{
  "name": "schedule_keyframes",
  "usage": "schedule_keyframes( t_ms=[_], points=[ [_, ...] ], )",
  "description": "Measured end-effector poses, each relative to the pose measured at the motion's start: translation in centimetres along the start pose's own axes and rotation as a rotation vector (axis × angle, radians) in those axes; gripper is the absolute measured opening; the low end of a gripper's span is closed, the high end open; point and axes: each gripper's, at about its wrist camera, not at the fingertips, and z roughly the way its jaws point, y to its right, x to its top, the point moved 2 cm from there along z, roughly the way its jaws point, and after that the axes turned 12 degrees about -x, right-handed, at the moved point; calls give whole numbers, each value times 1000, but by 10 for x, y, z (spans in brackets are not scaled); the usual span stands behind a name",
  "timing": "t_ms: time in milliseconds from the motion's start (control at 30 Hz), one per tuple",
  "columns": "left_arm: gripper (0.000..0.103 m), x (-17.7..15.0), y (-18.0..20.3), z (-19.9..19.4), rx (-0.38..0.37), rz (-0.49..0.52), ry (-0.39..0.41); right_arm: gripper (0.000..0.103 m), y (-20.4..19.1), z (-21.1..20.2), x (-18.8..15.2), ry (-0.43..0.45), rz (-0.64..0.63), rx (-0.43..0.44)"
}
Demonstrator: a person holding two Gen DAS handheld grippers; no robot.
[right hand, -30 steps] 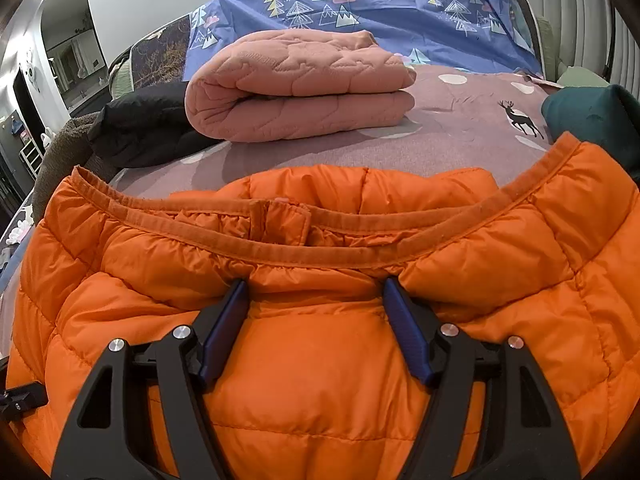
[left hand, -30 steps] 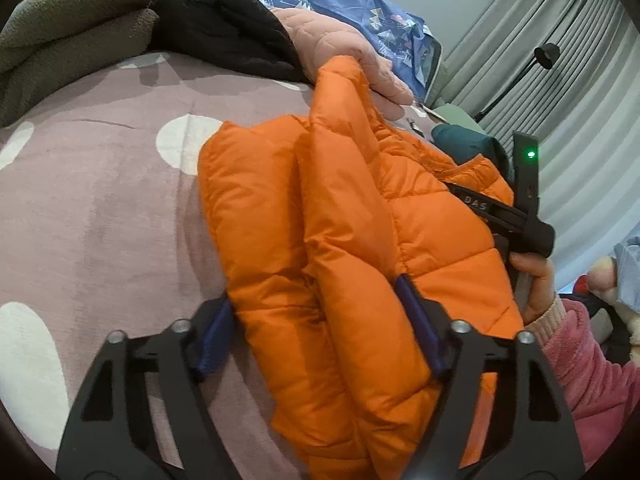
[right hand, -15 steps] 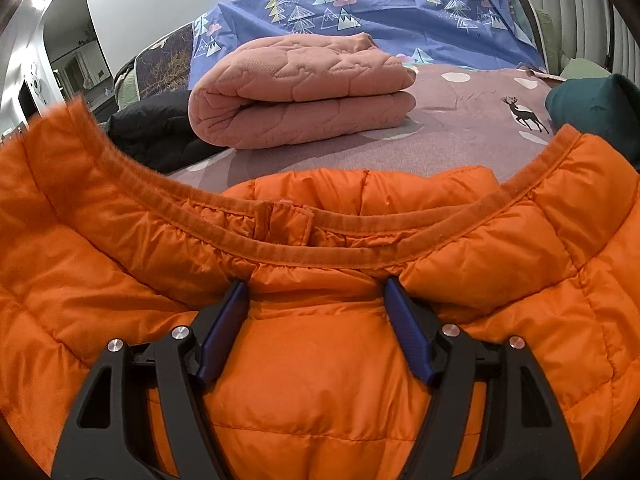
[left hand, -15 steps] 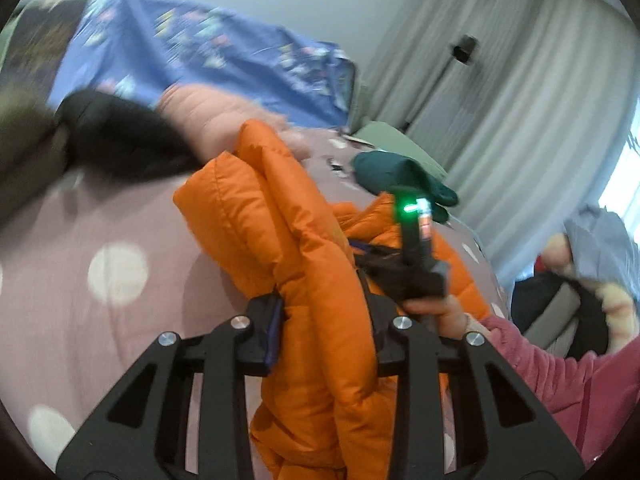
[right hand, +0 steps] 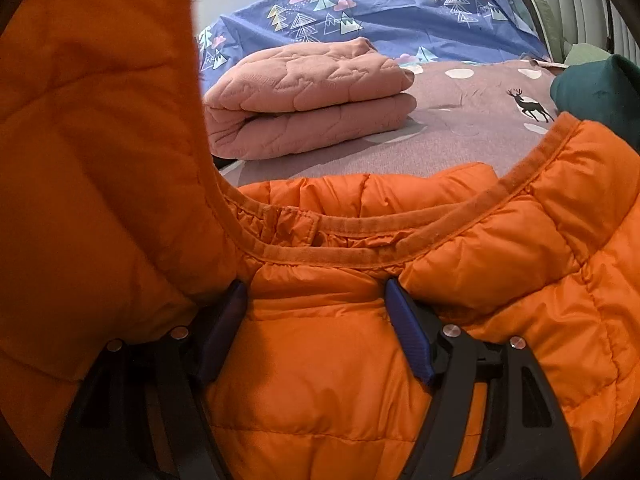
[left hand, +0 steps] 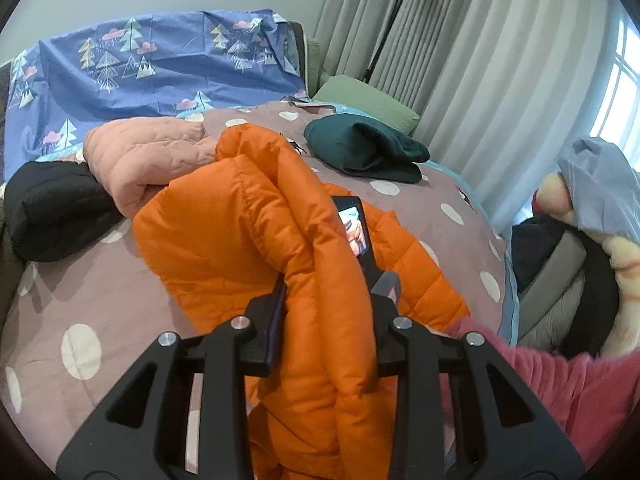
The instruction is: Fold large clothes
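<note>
An orange puffer jacket (left hand: 224,232) lies partly on the mauve dotted bedspread (left hand: 80,300). My left gripper (left hand: 328,300) is shut on a thick fold of it and holds that part up off the bed. In the right wrist view, the lifted part hangs as an orange flap at the left. My right gripper (right hand: 316,312) sits on the jacket (right hand: 500,280) just below the collar, jaws wide, with a puffy bulge squeezed between the blue pads (right hand: 404,332). The back of the right gripper, with its small screen (left hand: 354,232), shows behind the raised fold.
A folded pink quilted garment (right hand: 308,100) lies beyond the collar, with a black garment (left hand: 52,208) to its left and a dark green one (left hand: 360,152) at the right. A blue tree-print sheet (left hand: 140,68) covers the headboard. A pink sleeve (left hand: 560,380) is at the right.
My left gripper closed on a fold of the jacket and lifted it up and across. The raised fabric now fills the left of the right wrist view. The right gripper stayed put.
</note>
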Motion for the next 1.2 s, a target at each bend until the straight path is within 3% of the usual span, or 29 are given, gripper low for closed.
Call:
schedule_keyframes(
  t_ms=[133, 233, 400, 500, 567, 733, 867, 1067, 1167, 1200],
  points=[
    [31, 0, 4, 4, 3, -6, -2, 70, 5, -17, 2, 12, 20, 8],
    [31, -1, 10, -2, 28, 12, 13, 67, 18, -52, -1, 52, 84, 44],
    [31, -1, 12, -5, 37, -4, 32, 29, 30, -102, -21, 50, 137, 175],
    [31, 5, 12, -2, 1, -23, 52, 20, 17, -80, -46, -61, 125, 199],
    [31, 9, 13, 8, -9, -32, 45, 14, 10, -61, -61, -33, 104, 159],
    [30, 16, 22, 34, -23, -36, 1, 13, 16, -57, -60, -53, 148, 225],
    [31, 21, 38, 45, -42, 2, -16, 15, 33, -85, -63, -54, 201, 233],
    [35, 27, 60, 68, -34, 61, -60, 16, 79, -160, -96, 78, 223, 185],
    [38, 28, 69, 90, -70, 72, -94, 15, 106, -147, -125, -13, 258, 102],
    [40, 29, 73, 103, -95, 72, -111, 9, 111, -139, -131, -35, 289, 113]
  ],
)
